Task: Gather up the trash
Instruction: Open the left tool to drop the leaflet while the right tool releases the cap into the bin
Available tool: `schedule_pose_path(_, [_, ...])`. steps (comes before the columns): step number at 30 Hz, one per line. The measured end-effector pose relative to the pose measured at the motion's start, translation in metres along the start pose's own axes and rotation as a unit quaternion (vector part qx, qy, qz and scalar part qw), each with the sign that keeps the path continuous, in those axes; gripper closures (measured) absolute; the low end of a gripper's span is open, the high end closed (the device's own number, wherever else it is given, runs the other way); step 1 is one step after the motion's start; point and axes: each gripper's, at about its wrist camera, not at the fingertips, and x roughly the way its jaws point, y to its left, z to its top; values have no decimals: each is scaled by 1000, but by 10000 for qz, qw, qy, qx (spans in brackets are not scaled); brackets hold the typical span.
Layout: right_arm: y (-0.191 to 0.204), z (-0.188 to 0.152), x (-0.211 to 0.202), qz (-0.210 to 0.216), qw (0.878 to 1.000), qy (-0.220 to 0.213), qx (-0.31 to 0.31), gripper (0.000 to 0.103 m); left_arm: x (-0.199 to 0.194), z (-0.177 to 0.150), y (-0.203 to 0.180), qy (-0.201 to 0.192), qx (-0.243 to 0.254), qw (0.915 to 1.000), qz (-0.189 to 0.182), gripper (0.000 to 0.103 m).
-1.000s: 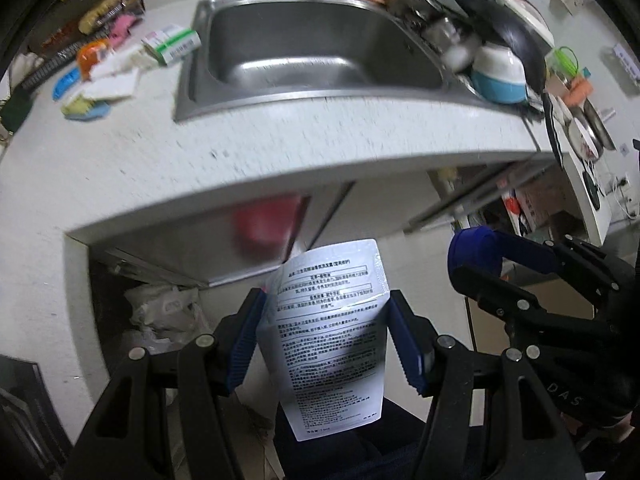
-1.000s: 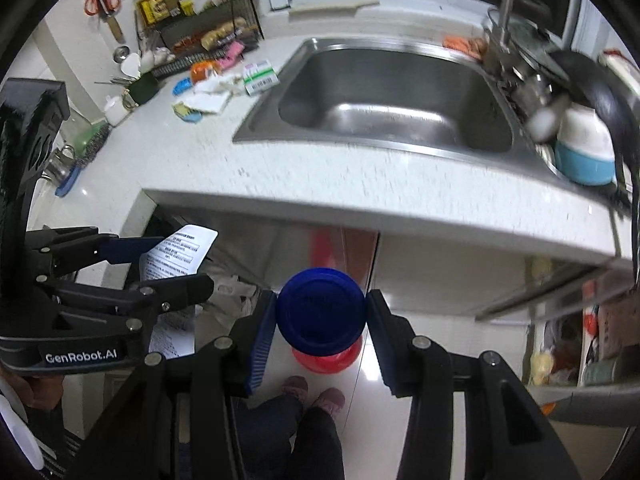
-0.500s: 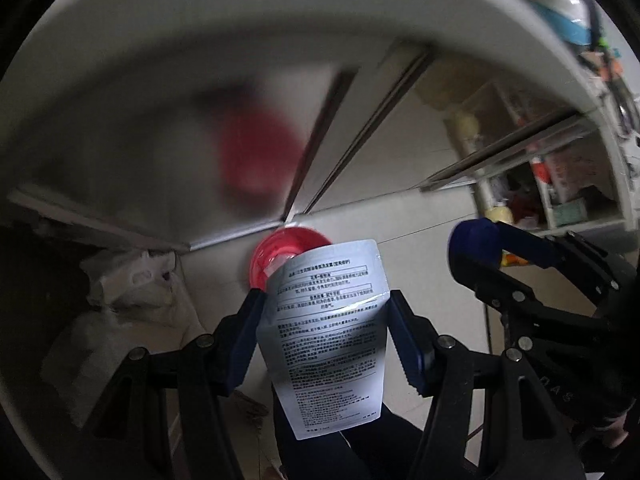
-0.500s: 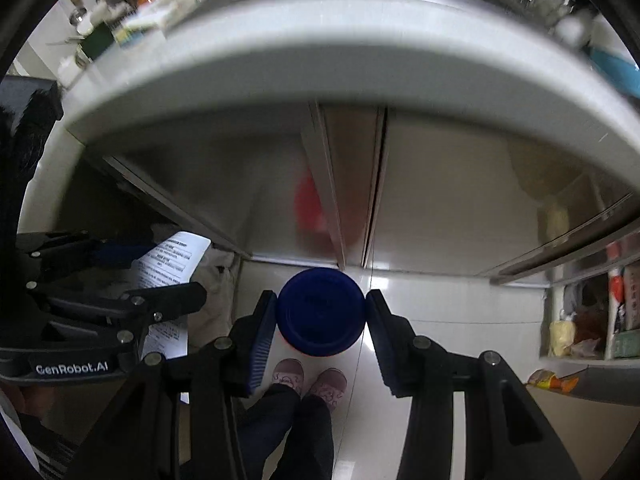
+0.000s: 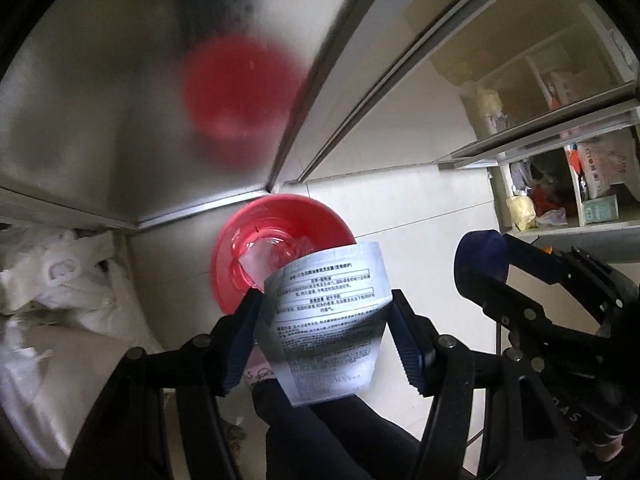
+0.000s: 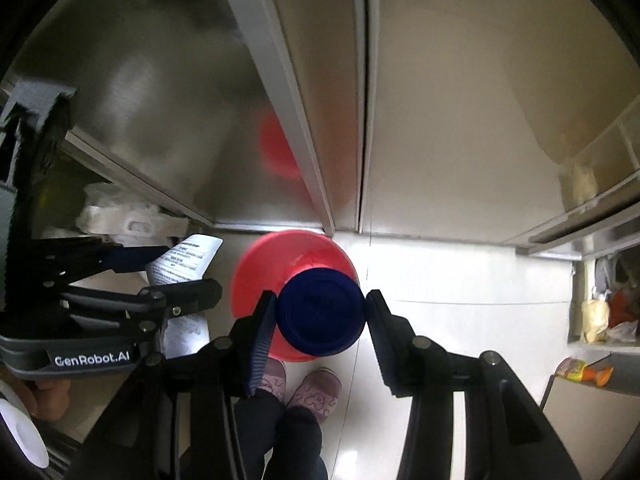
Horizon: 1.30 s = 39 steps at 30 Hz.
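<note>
The left gripper pinched a printed white packet between its blue pads, jaws about half open around it. The right gripper clamped a dark blue round cap, jaws narrower. Below both stood a red bin on the pale floor, holding crumpled clear plastic, against the steel cabinet doors.
</note>
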Motion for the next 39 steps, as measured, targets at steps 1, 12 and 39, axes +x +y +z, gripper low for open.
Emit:
schedule_pose_path(1, [-3,-2,7,-16,10000,-7,2,60,7,0,0,-16,27,10000,17,41])
schedule_pose_path(12, [-6,-10,26,-116,9999,3,118,60,28,-8,-1,-8,176,9998,6,40])
schedule_pose_path(39, [57,-8,42,-122,9984,133,-535,57,-2,-28,86,-571,-399,9964,484,0])
